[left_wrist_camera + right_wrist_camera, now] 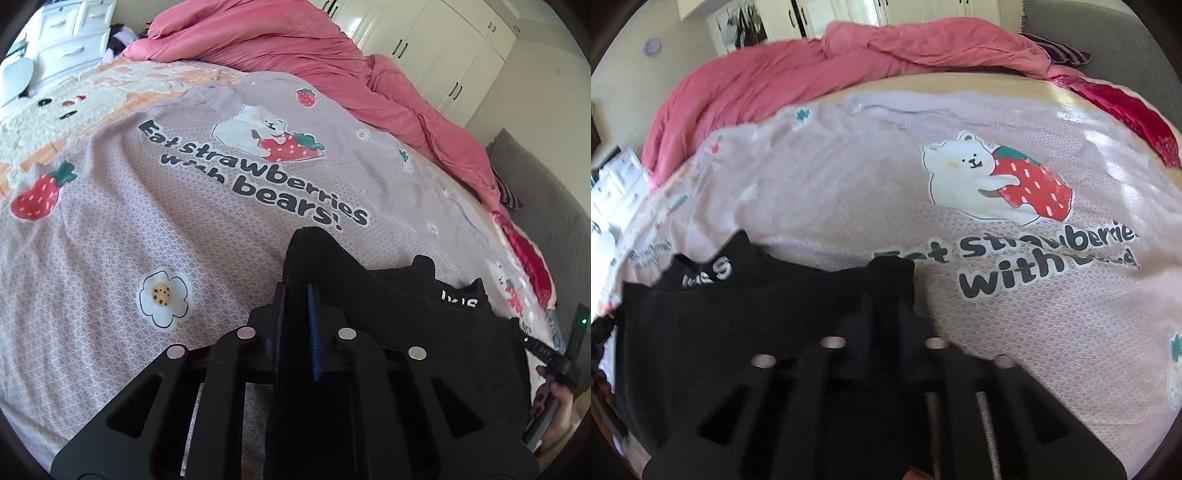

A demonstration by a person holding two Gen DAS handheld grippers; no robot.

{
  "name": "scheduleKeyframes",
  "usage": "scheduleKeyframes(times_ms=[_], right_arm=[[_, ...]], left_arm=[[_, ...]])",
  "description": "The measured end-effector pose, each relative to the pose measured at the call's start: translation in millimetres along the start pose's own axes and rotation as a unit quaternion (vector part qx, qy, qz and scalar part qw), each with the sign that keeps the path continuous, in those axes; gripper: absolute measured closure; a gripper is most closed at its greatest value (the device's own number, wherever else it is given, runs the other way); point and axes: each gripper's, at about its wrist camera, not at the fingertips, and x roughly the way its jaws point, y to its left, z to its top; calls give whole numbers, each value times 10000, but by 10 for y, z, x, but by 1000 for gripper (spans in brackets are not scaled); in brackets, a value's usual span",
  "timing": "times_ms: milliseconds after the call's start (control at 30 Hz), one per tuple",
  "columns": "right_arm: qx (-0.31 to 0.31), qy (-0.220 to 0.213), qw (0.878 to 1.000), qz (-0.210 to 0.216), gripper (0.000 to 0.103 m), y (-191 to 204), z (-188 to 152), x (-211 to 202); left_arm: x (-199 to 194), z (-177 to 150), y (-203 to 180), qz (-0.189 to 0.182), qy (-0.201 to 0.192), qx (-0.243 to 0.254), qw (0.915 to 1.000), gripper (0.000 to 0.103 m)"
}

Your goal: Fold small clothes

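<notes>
A small black garment [424,306] with white lettering on its band lies on the lilac bed cover [110,236]. In the left wrist view my left gripper [295,291] is shut on one corner of the garment, and black cloth sticks up past its fingertips. The right wrist view shows the same black garment [738,317] spread to the left, with my right gripper [890,295] shut on its other corner. The cloth hangs between the two grippers. A hand [554,410] with the other tool shows at the lower right of the left view.
The bed cover [1034,314] carries bear, strawberry and text prints. A pink duvet [332,62] is bunched along the far side, also seen as the pink duvet [812,70]. White wardrobes [443,48] stand behind, a white drawer unit [62,40] at the far left.
</notes>
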Motion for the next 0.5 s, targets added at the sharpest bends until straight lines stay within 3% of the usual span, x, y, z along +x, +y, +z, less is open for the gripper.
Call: scheduleKeyframes(times_ms=[100,200,367,500], right_arm=[[113,-426,9989,127,96,-49,-1,-169],[318,-589,9977,90,96,-134,42,-202],[679,-132,9976,28,96,-280,-8,96],[585,-168,9981,-85,93,-238,-50,80]], left_arm=[[-103,26,-81,139,-228,205,9994,99],[-142,40,-159,376,-356,417,9978,99],[46,-39,-144,656,-37,573,9962,98],[48,-54,-106,626,3,519,9967,95]])
